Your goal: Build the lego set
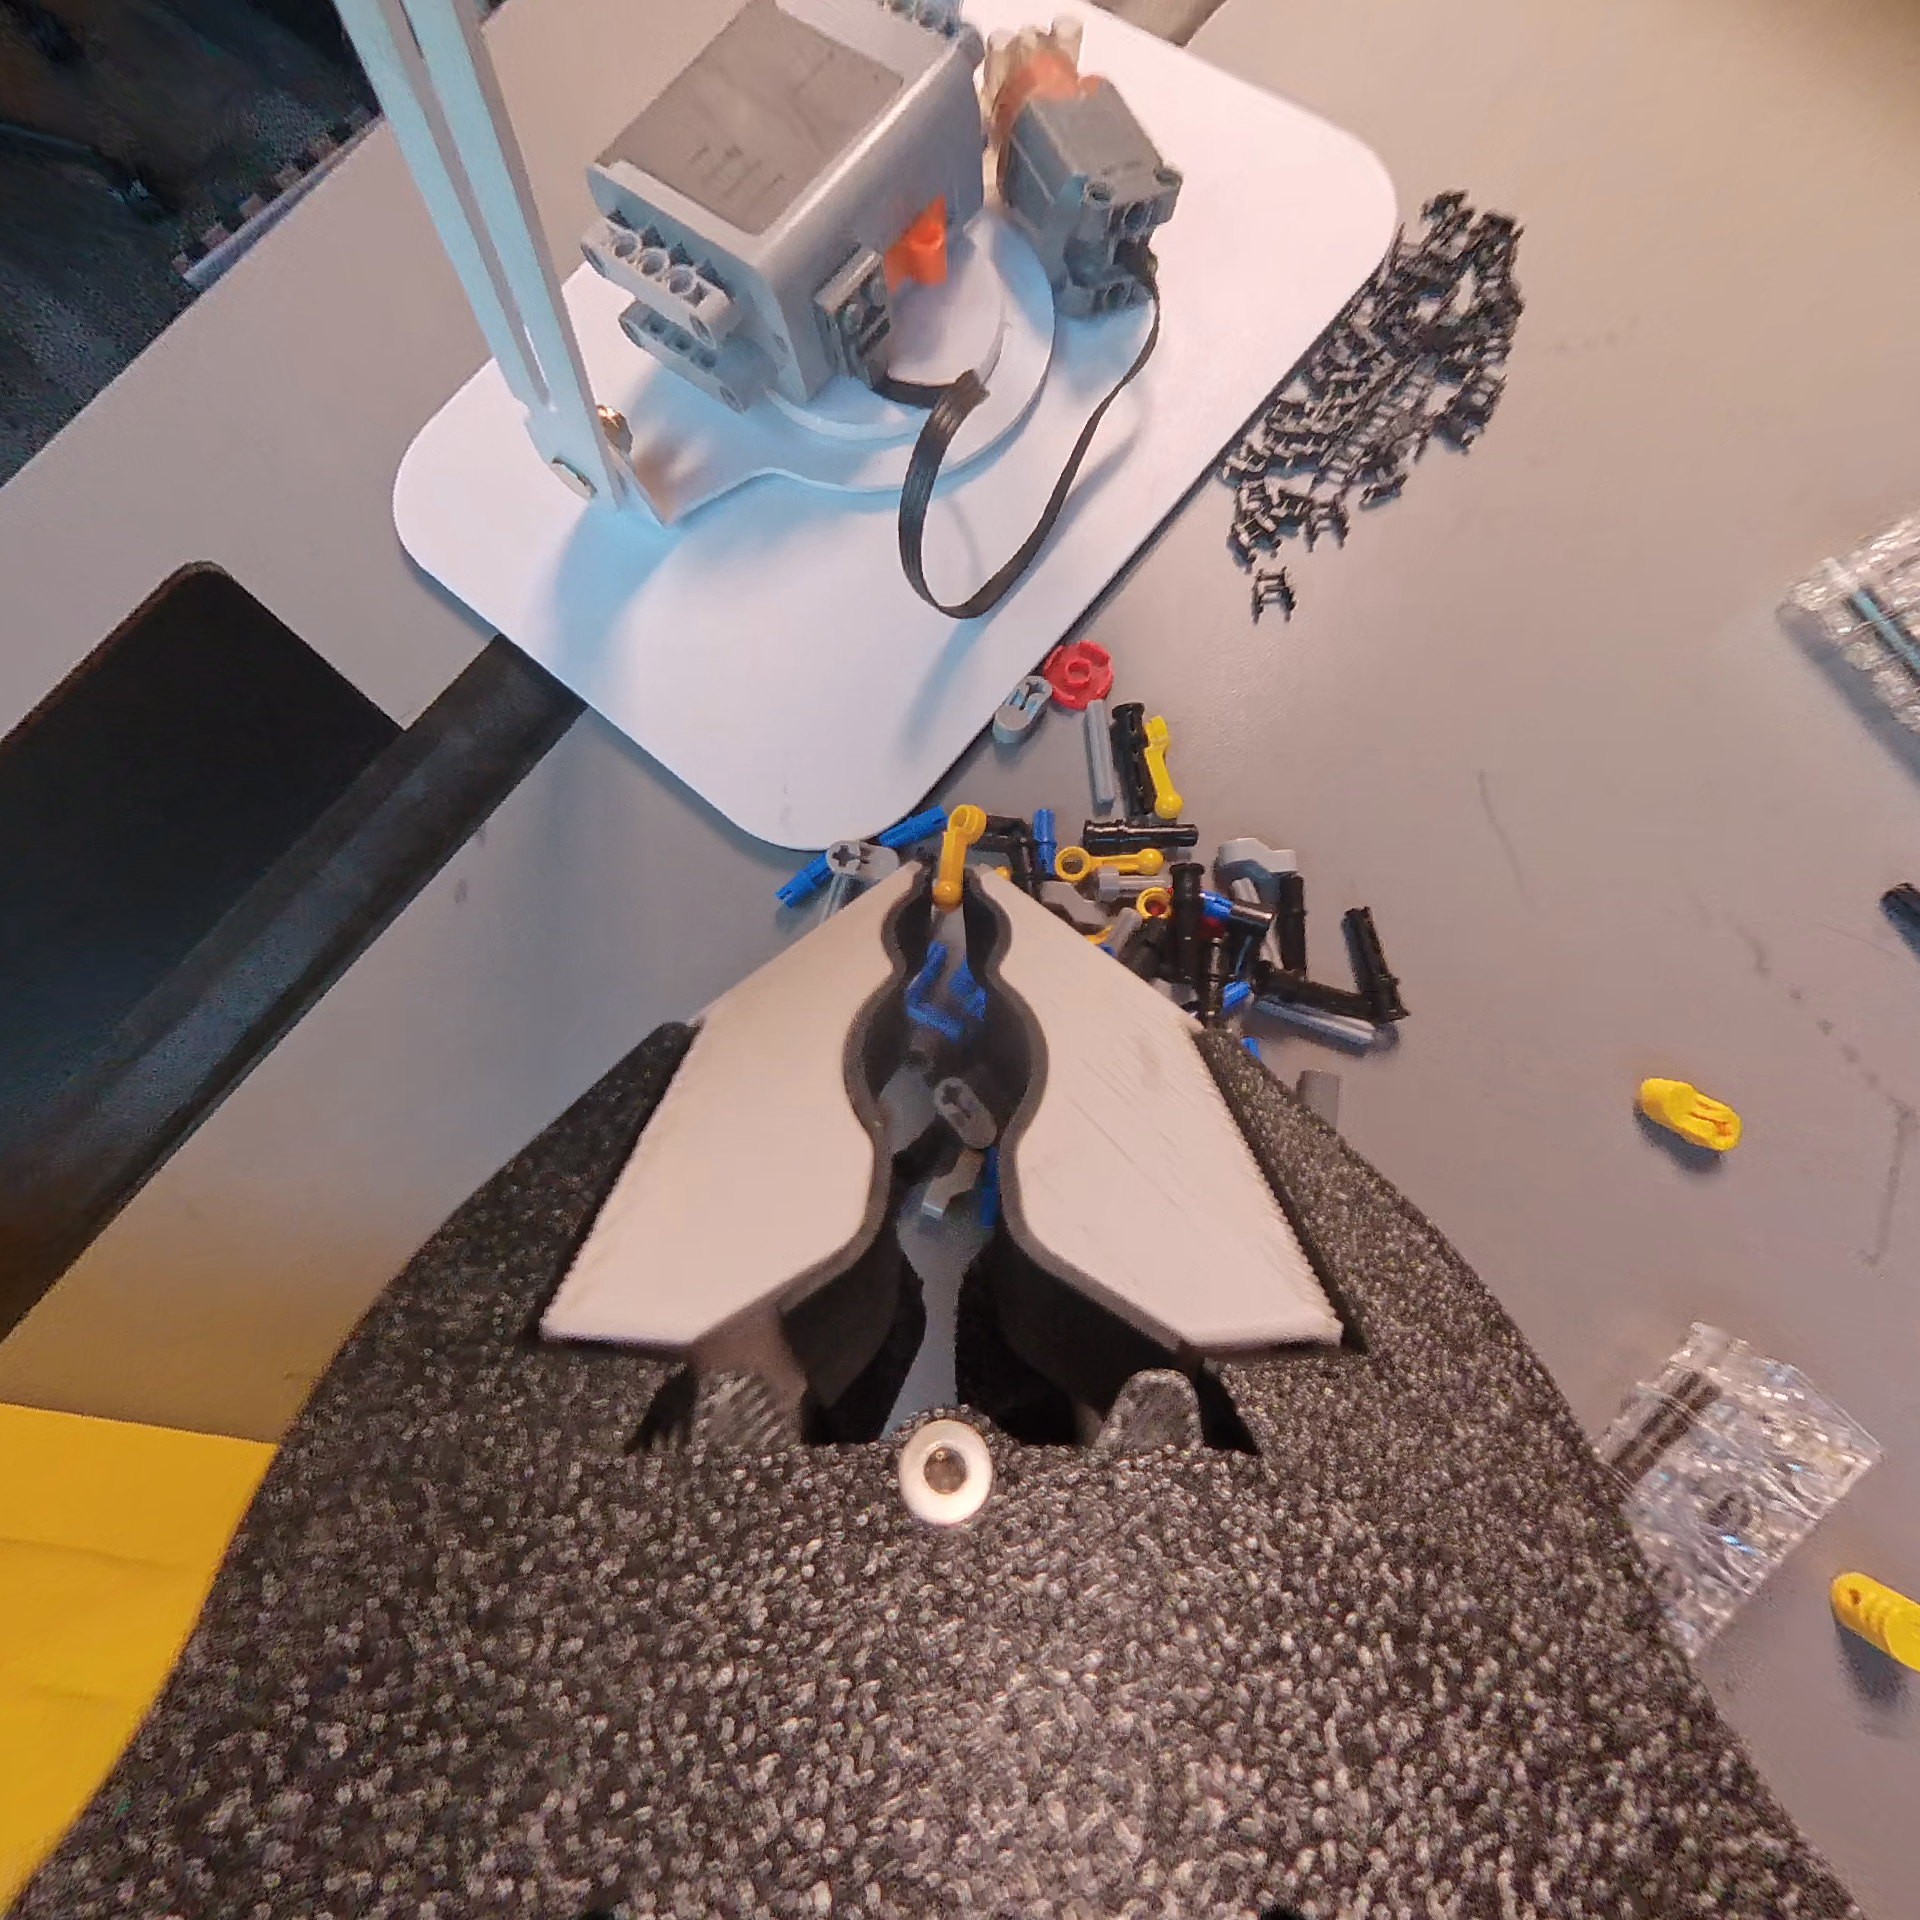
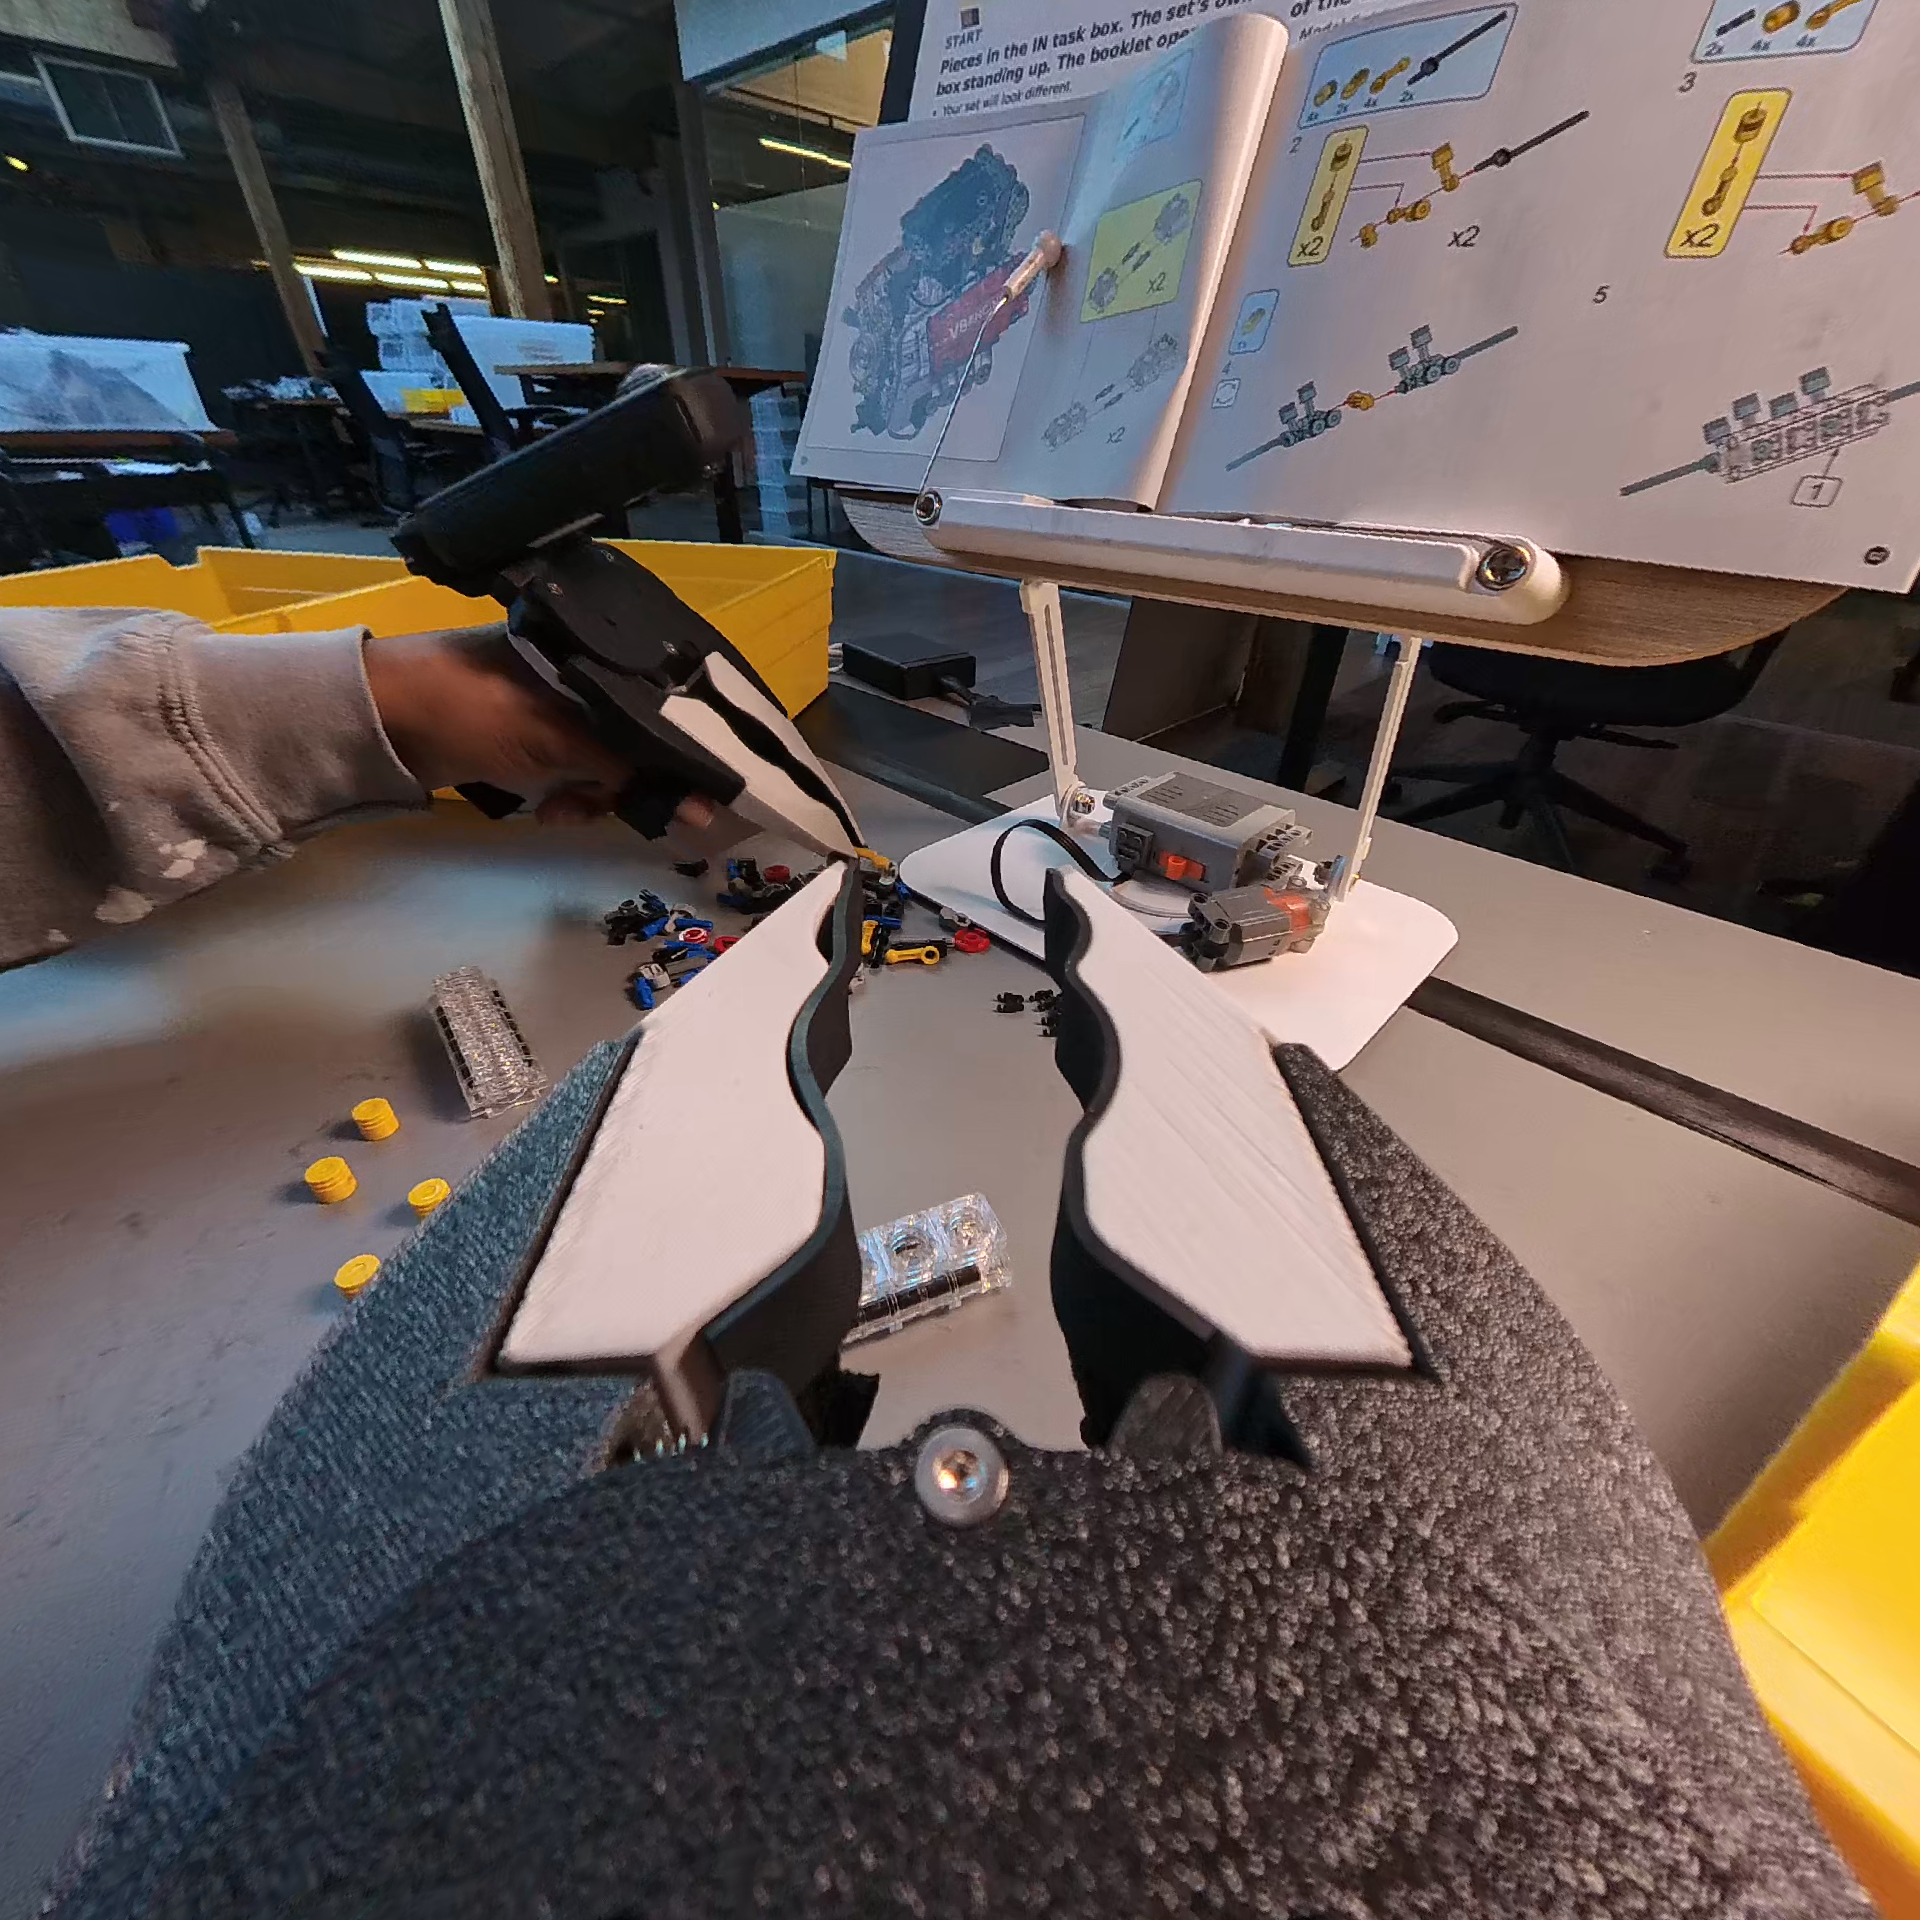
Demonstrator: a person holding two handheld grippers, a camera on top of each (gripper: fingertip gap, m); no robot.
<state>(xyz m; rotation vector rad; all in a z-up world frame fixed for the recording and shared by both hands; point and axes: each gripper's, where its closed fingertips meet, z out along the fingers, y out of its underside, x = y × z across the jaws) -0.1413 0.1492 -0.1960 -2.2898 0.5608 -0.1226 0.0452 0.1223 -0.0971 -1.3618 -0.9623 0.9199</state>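
My left gripper (image 1: 948,891) is over a pile of small black, blue, yellow and grey connector pieces (image 1: 1174,914) on the grey table. Its jaws are nearly closed, with the end of a yellow connector piece (image 1: 958,847) pinched between the tips. It also shows in the right wrist view (image 2: 854,854), held by a hand, tips down on the pile (image 2: 727,935). My right gripper (image 2: 951,883) is open and empty above the table. A clear brick (image 2: 935,1262) lies on the table beneath it.
A white stand base (image 1: 727,644) carries a grey battery box (image 1: 790,208) and a wired motor (image 1: 1091,197). An open booklet (image 2: 1351,260) rests on the stand. Black chain links (image 1: 1371,384), yellow round pieces (image 2: 374,1120), clear bags (image 1: 1745,1475) and yellow bins (image 2: 1829,1610) surround the pile. About 20 cm separates my left fingertips from my right. The clear brick (image 2: 935,1262) is about 12 cm from my right fingertips and 20 cm from my left. It is also in sight in the left wrist view (image 1: 1866,624).
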